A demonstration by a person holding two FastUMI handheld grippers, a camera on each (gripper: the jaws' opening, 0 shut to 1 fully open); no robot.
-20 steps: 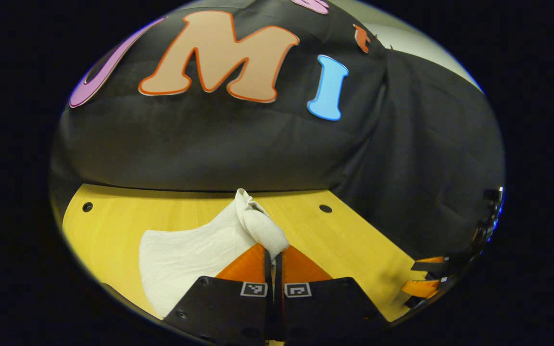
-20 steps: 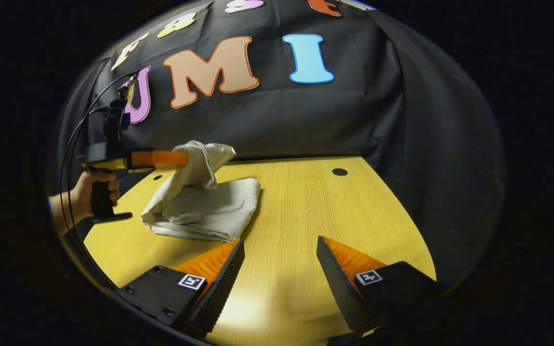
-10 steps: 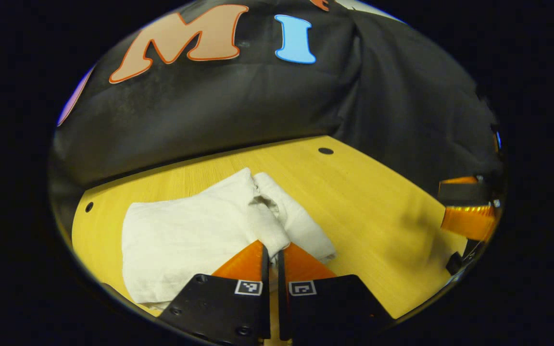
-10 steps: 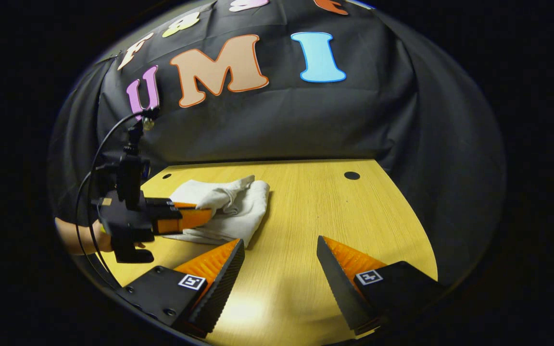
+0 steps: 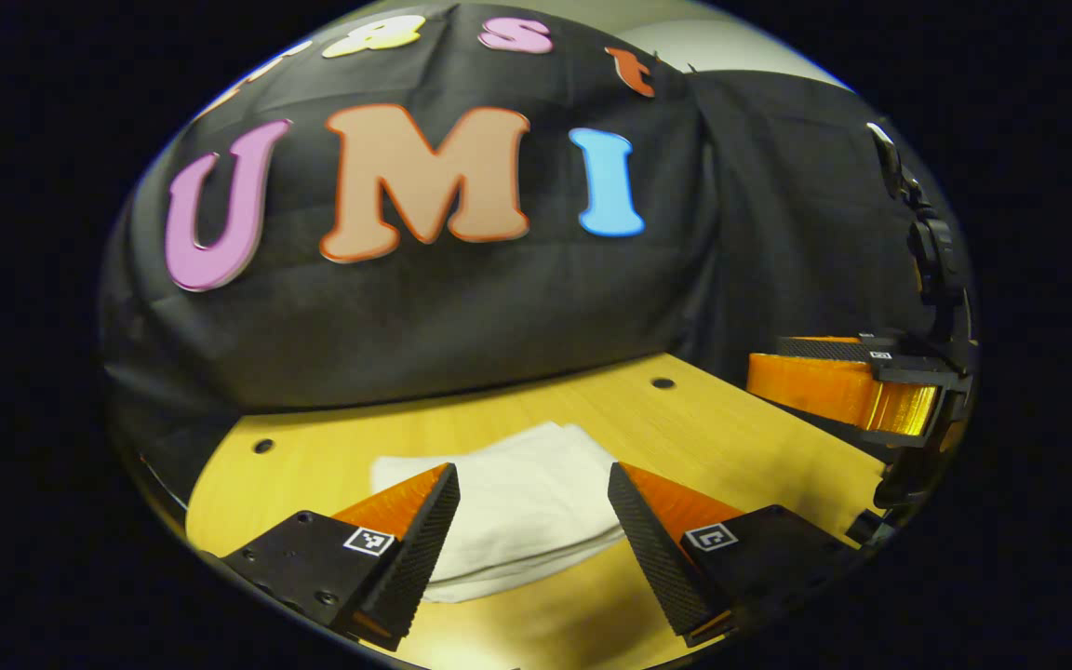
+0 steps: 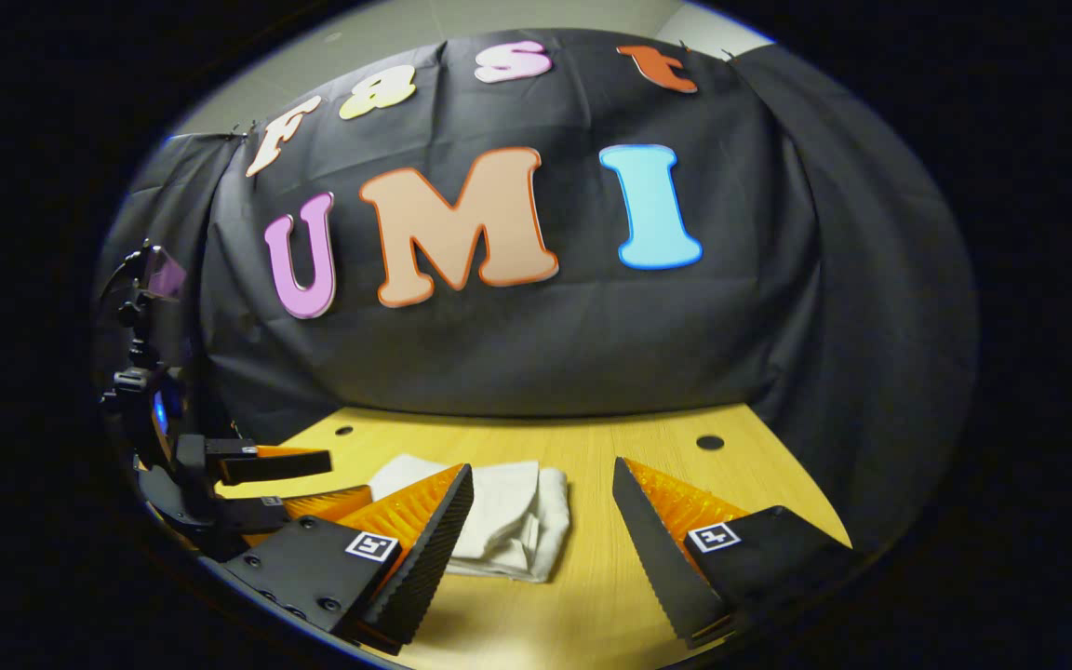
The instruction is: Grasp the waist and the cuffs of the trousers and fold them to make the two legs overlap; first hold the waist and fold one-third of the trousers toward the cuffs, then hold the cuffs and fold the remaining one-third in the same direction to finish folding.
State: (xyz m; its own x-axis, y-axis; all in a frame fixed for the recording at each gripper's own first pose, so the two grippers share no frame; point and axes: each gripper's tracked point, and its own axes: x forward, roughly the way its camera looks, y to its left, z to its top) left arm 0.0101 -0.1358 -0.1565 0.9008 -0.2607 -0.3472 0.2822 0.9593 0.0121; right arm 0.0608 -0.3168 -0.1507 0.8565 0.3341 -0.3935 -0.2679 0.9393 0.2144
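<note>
Left gripper view: the left gripper (image 5: 529, 507) is held with jaws wide apart and nothing between them. The folded white trousers (image 5: 517, 493) are seen lying flat on the wooden table (image 5: 731, 447), lower centre. The right gripper (image 5: 834, 386) is seen at the right edge.

Right gripper view: the right gripper (image 6: 543, 507) is likewise spread wide and empty. The trousers (image 6: 508, 516) are seen lower centre; the left gripper (image 6: 299, 479), jaws parted, lower left.
</note>
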